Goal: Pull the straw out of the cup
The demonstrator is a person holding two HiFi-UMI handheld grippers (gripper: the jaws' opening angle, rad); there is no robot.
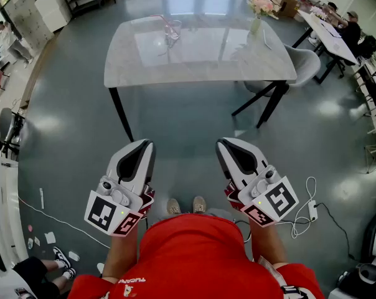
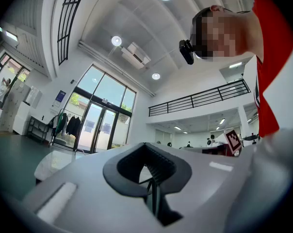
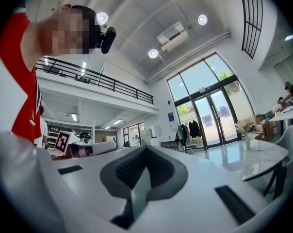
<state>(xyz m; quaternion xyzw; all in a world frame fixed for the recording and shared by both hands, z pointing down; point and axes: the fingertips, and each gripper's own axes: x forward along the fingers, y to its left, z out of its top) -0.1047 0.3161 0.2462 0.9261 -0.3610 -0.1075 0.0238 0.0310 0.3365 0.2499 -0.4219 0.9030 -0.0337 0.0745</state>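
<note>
A clear glass cup point(image 1: 172, 36) with a pink straw point(image 1: 165, 22) stands on the marble table point(image 1: 200, 58), far ahead of me in the head view. Both grippers are held close to my body, well short of the table. My left gripper point(image 1: 145, 144) is shut with nothing between its jaws, and my right gripper point(image 1: 224, 143) is shut and empty too. In the left gripper view my left gripper point(image 2: 152, 179) points slightly upward into the hall. My right gripper point(image 3: 138, 181) does the same in the right gripper view. Neither gripper view shows the cup.
A vase of pink flowers point(image 1: 259, 8) stands at the table's far right corner, with a grey chair point(image 1: 303, 64) beside it. A white cable and power strip point(image 1: 311, 209) lie on the floor to my right. People sit at a second table point(image 1: 328, 33) at the back right.
</note>
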